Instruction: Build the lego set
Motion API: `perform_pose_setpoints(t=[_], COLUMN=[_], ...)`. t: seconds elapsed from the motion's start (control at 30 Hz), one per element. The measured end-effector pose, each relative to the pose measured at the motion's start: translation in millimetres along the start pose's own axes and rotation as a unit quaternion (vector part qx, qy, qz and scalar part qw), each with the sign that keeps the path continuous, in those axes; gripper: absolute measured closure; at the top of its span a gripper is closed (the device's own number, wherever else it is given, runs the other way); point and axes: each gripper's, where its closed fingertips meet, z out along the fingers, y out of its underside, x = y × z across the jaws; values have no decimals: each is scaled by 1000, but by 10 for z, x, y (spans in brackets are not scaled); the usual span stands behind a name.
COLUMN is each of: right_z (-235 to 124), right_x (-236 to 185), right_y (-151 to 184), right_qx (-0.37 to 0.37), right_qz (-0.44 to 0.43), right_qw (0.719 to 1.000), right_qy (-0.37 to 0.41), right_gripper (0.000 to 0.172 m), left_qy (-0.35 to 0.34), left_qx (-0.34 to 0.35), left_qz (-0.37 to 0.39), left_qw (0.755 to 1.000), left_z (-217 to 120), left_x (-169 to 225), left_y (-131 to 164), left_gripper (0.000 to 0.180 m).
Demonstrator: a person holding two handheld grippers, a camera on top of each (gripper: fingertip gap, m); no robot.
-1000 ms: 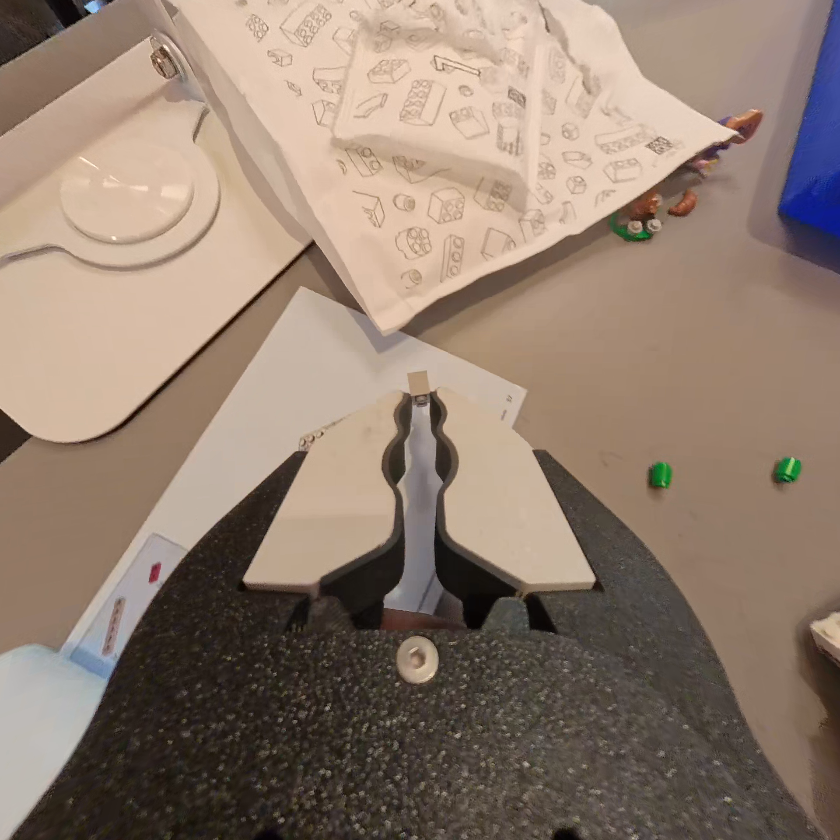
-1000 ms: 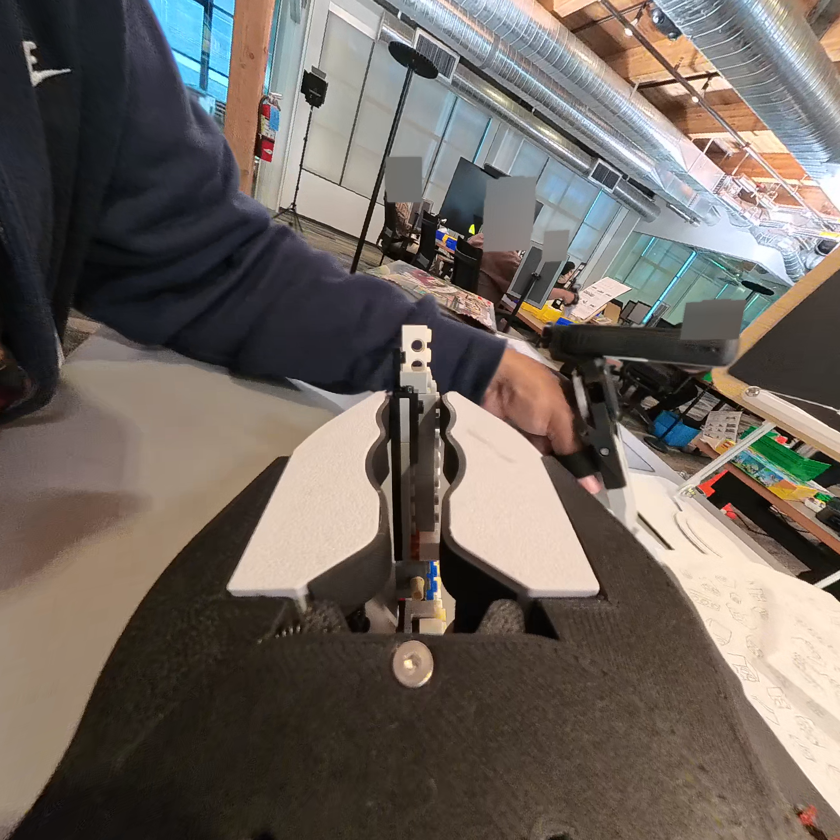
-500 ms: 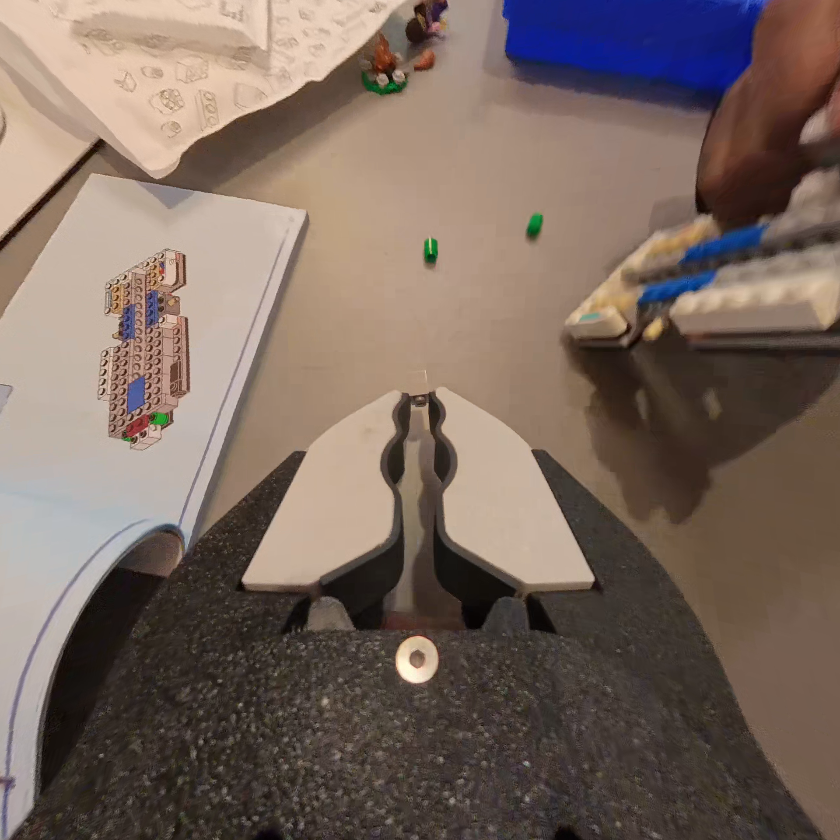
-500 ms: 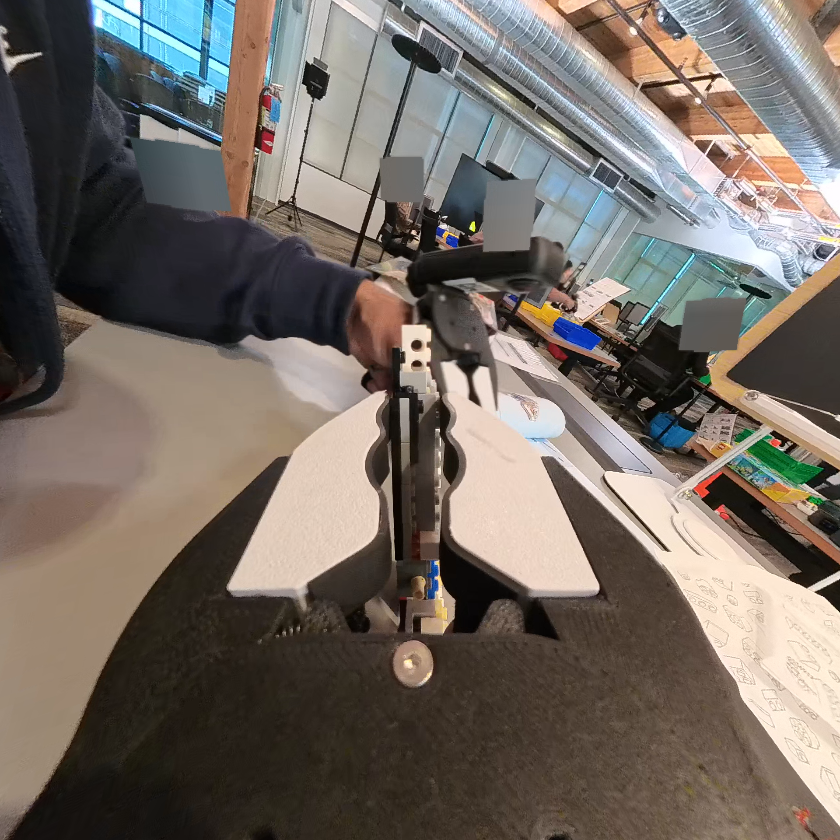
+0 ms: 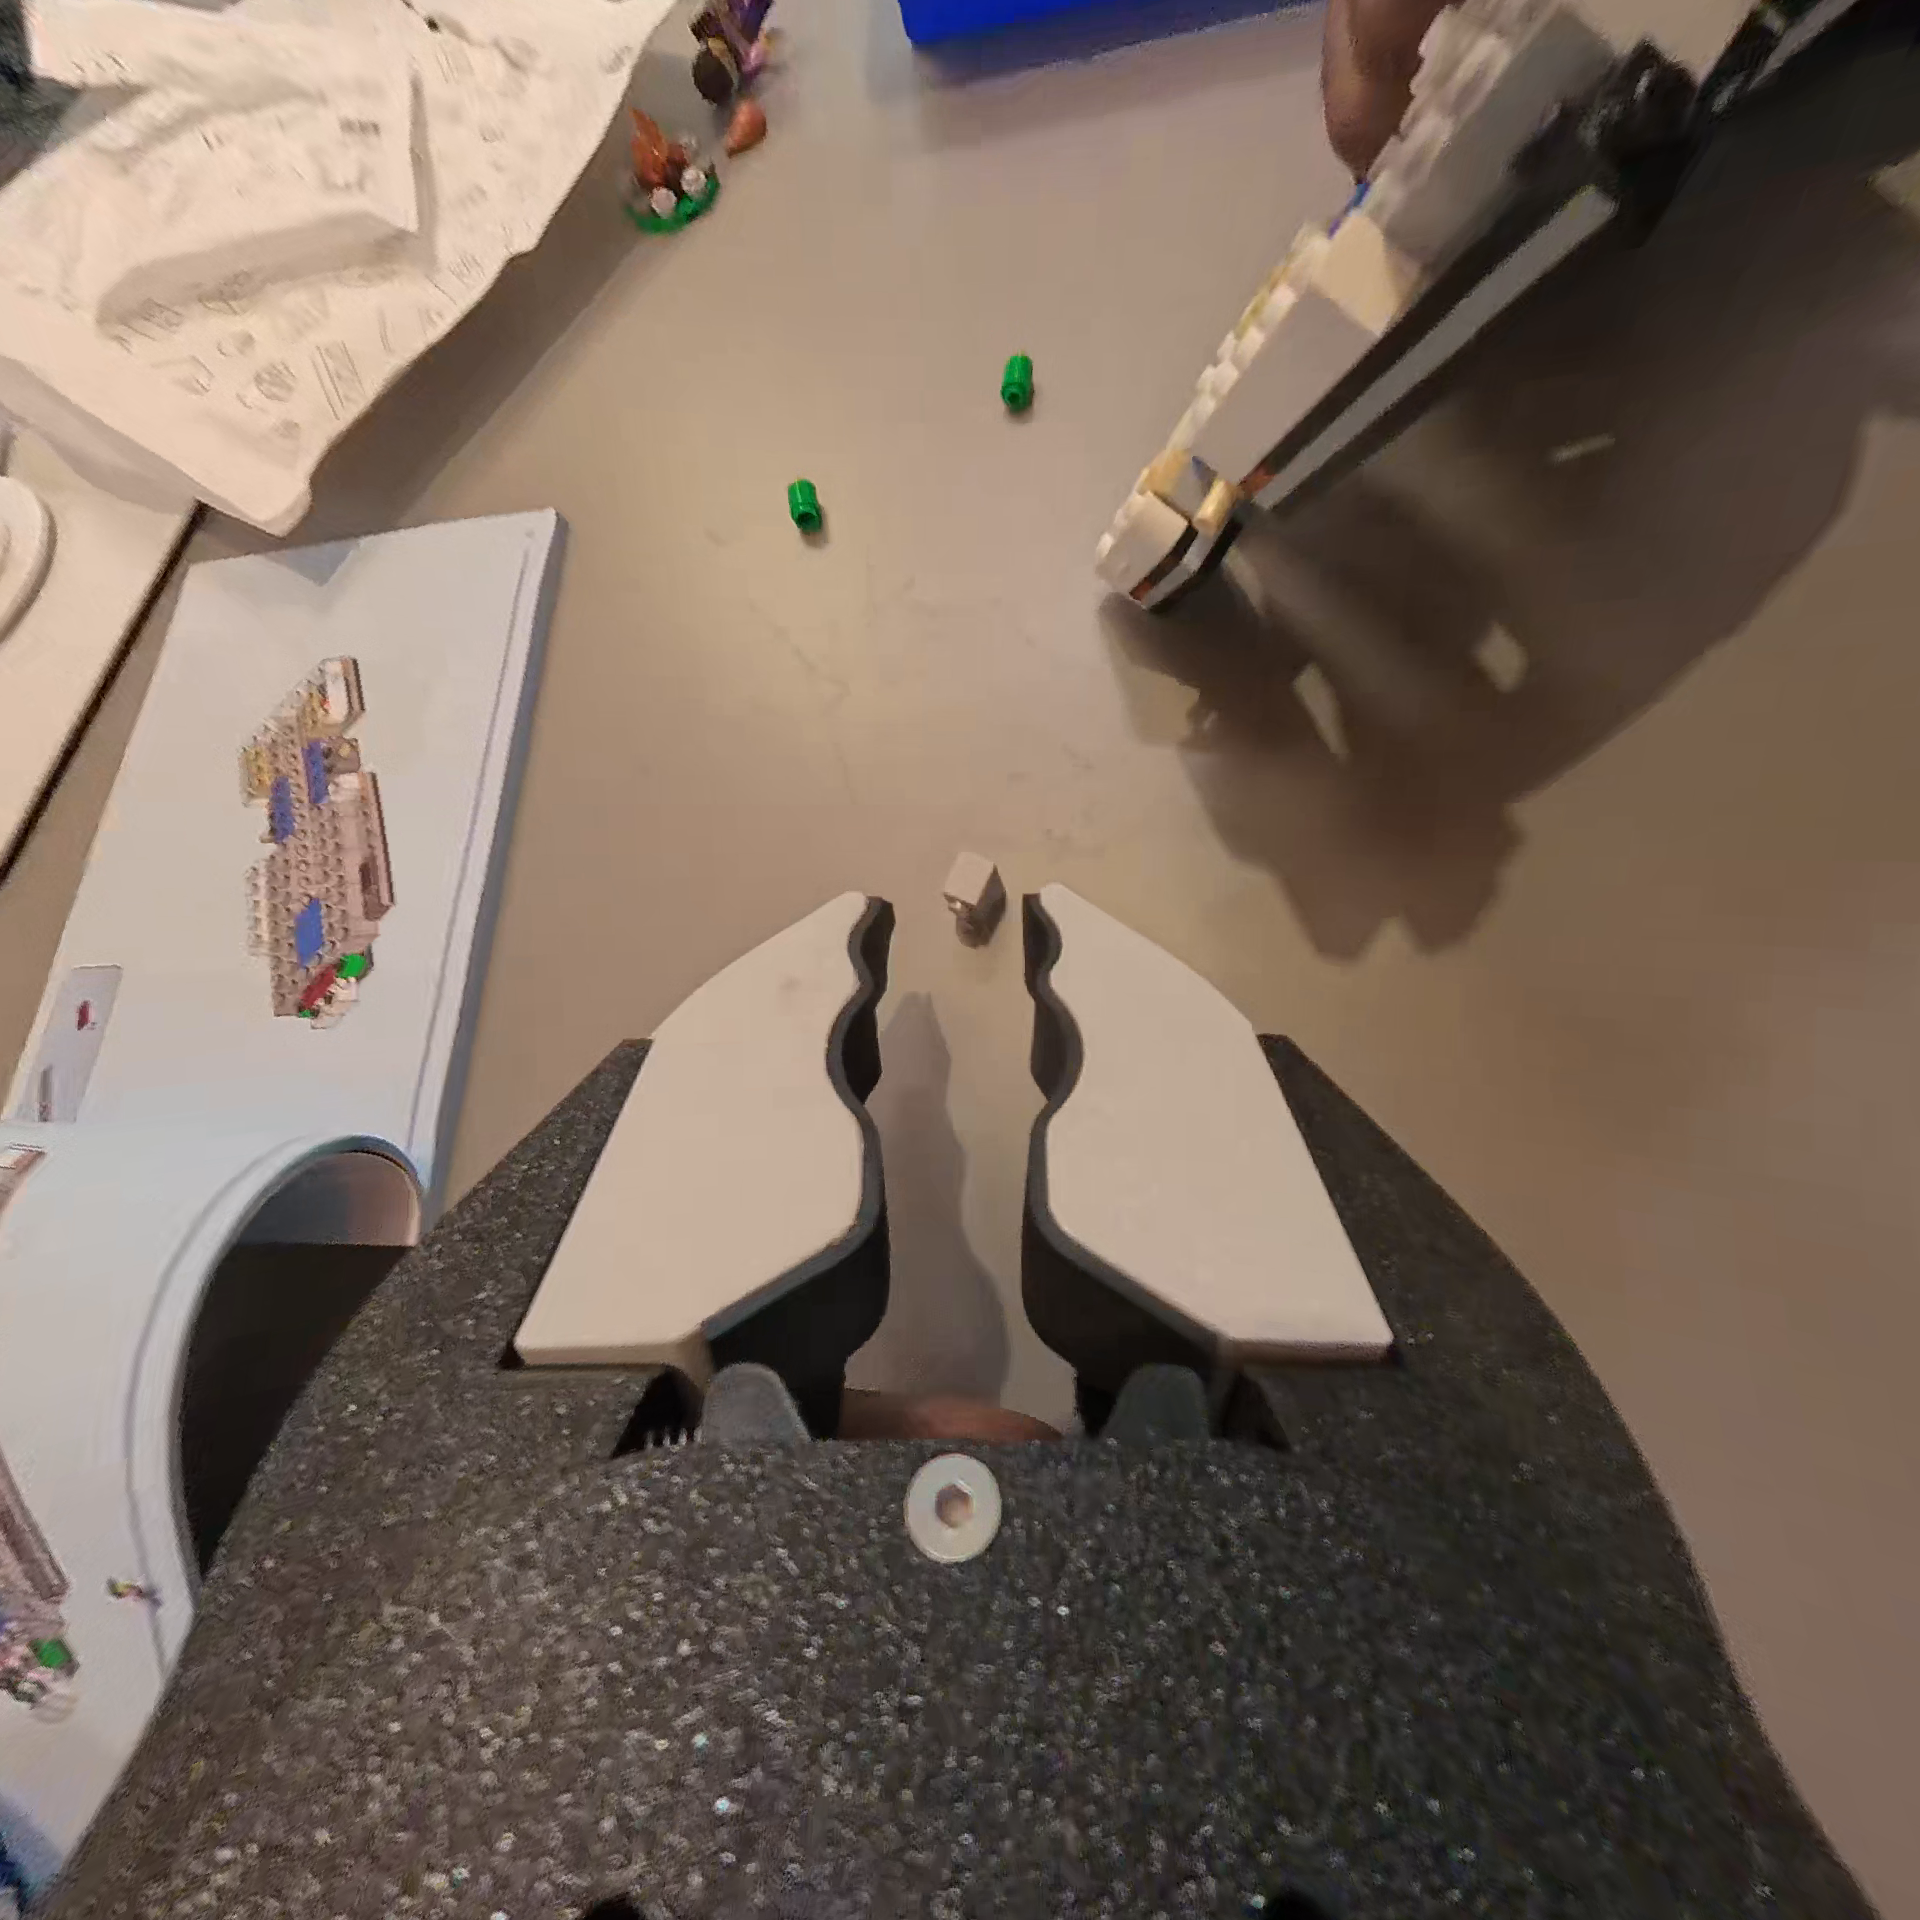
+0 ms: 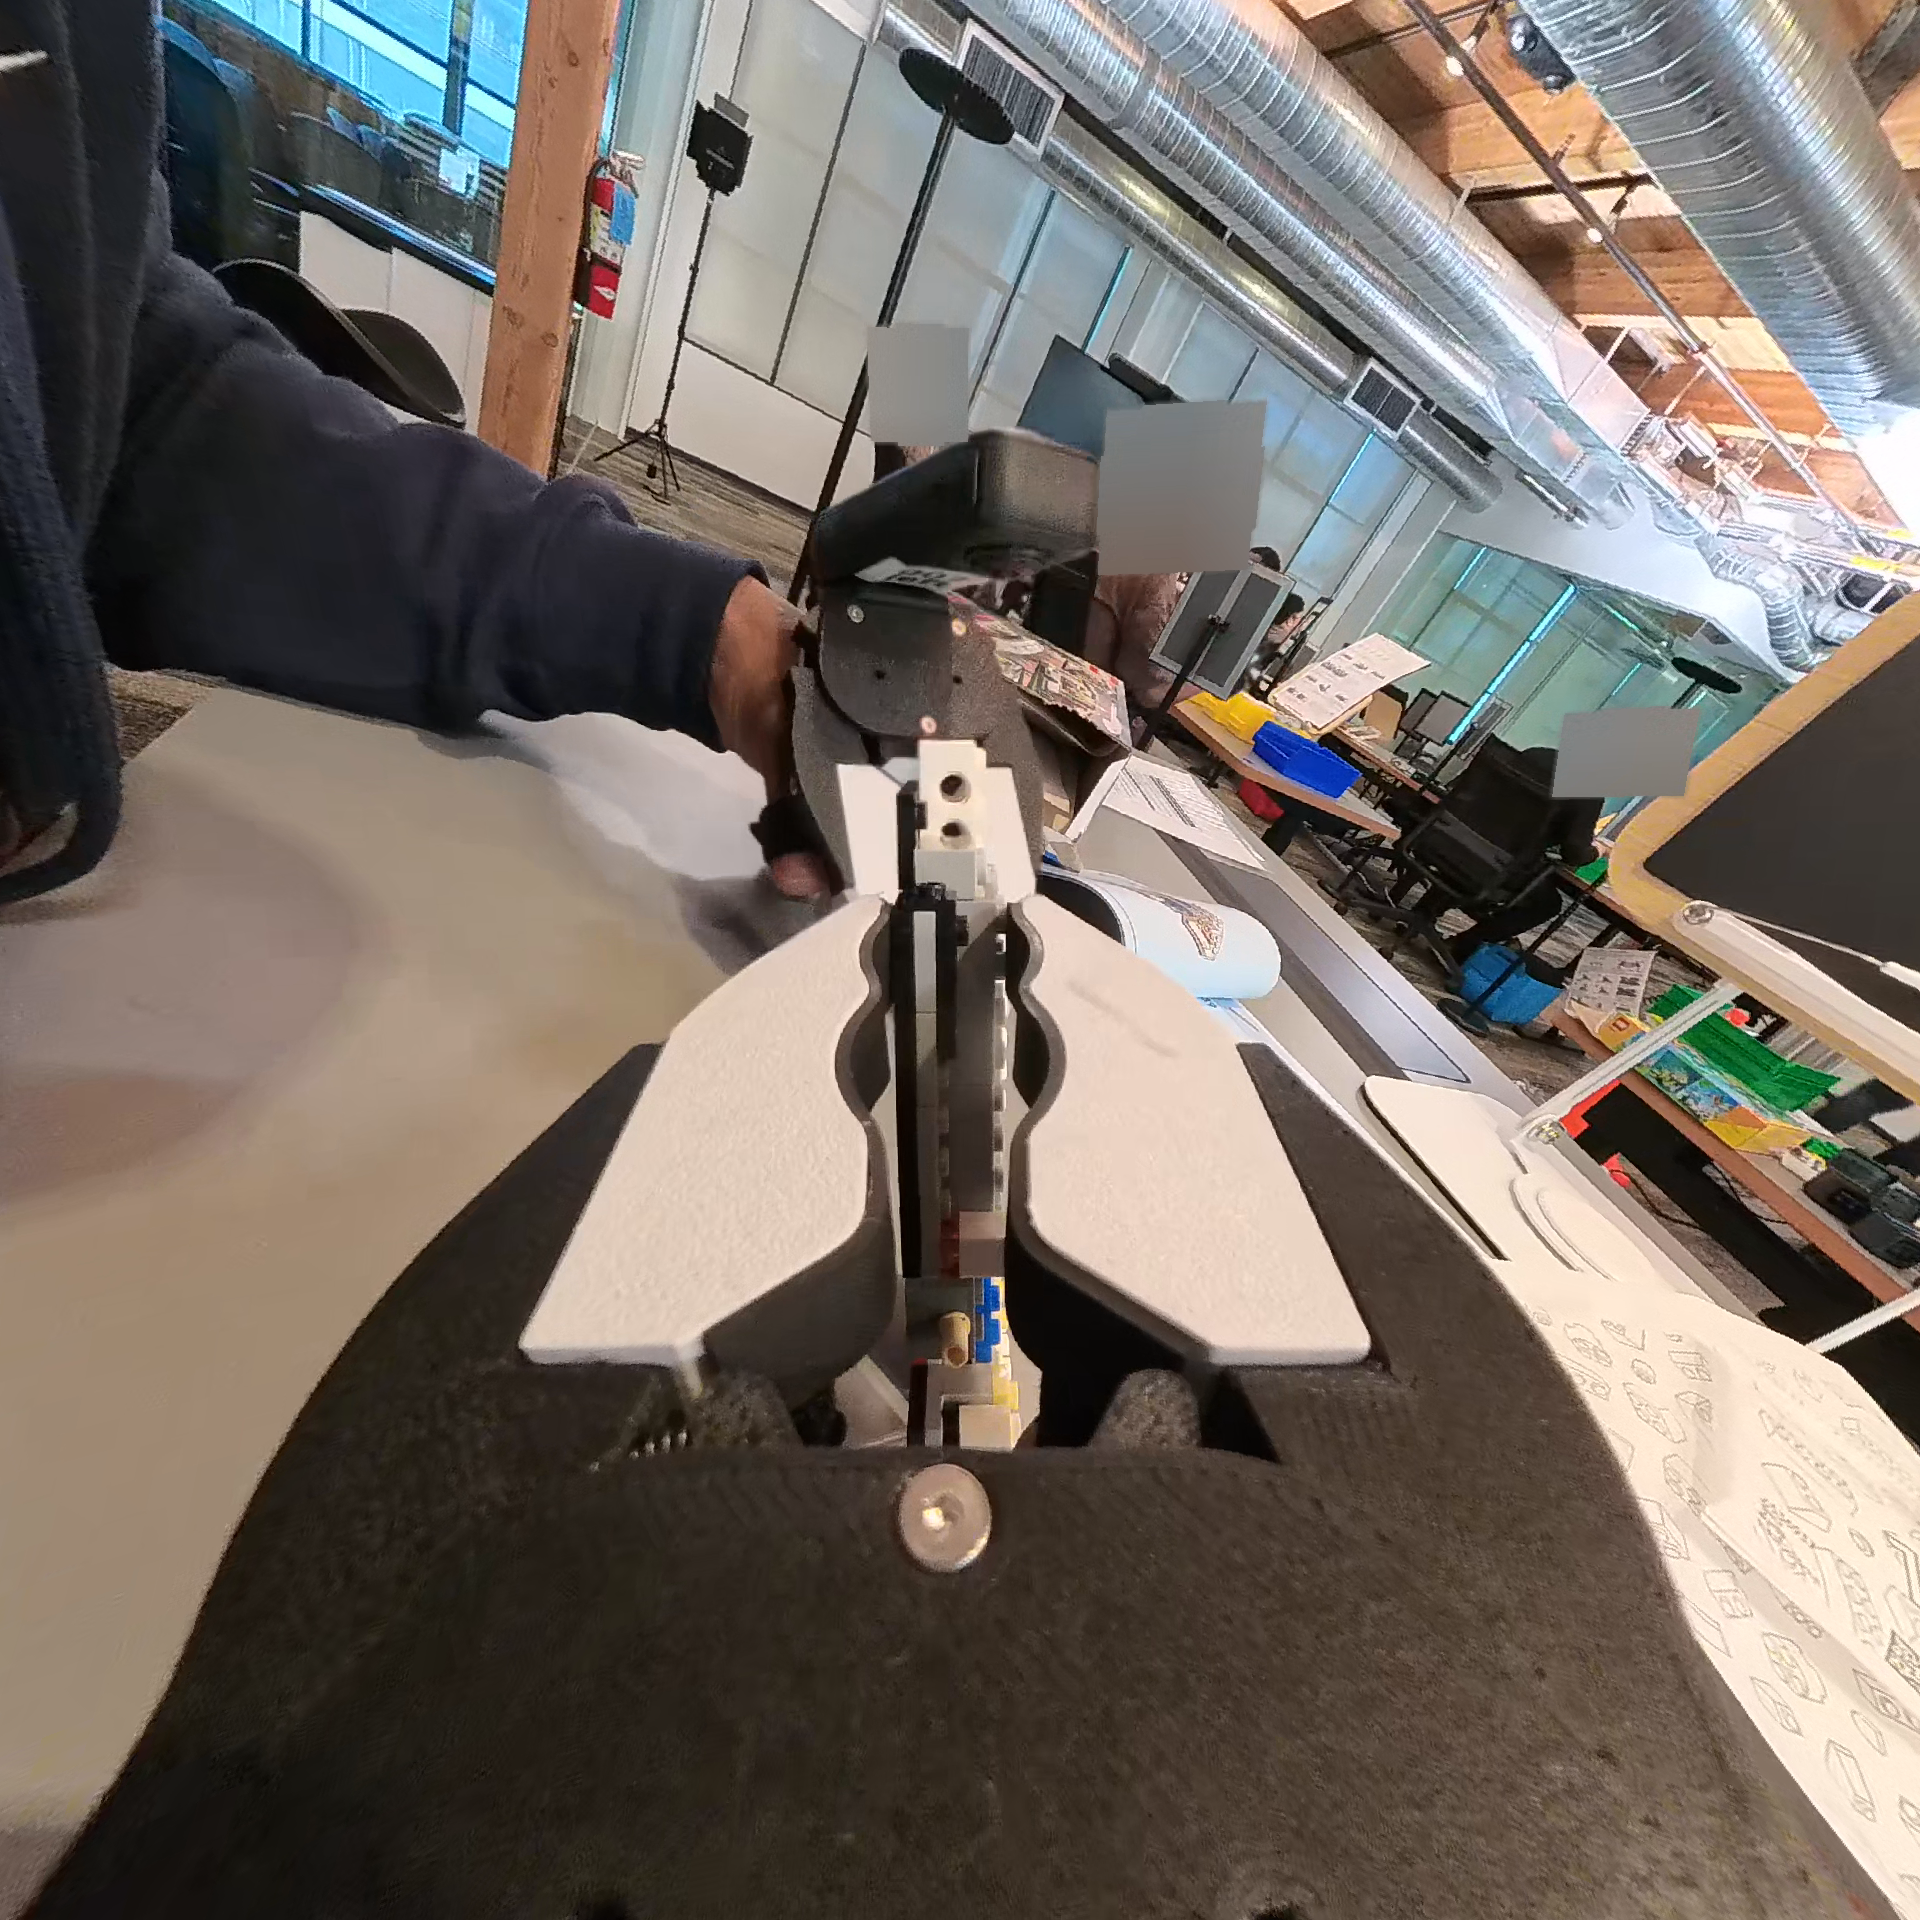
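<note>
Left wrist view: small grey brick loose between parted fingers; right gripper clamps brick model.

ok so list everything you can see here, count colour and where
small brick: 1, grey, on the table between the open left claw tips, untouched
round studs: 2, green, on the table ahead
brick model: 1, white, grey and black, clamped in the right claw
booklet: 1, pale blue, open, left
paper bag: 1, white, printed, far left
figure bits: few, brown and green, far
table: 1, grey
left claw: open
right claw: shut on the model
sleeve: 1, navy
</note>
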Motion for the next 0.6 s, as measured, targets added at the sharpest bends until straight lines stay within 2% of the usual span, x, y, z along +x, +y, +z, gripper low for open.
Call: perform_pose_setpoints(t=[0.2,0.4,0.6], right_z=[-2,-5,-2], right_x=[-9,-8,-13], right_y=[1,4,6], right_qx=[-2,-2,0], right_qz=[-4,-4,-2], right_qw=[1000,1000,1000], right_qy=[-1,-1,-2], right_gripper=[152,152,153], left_qy=[1,3,3], left_qx=[-33,-49,-49], left_qz=[89,125,168], left_qw=[995,991,985], left_z=[136,183,101], left_x=[12,25,134], left_y=[5,29,78], left_gripper=[159,175,178])
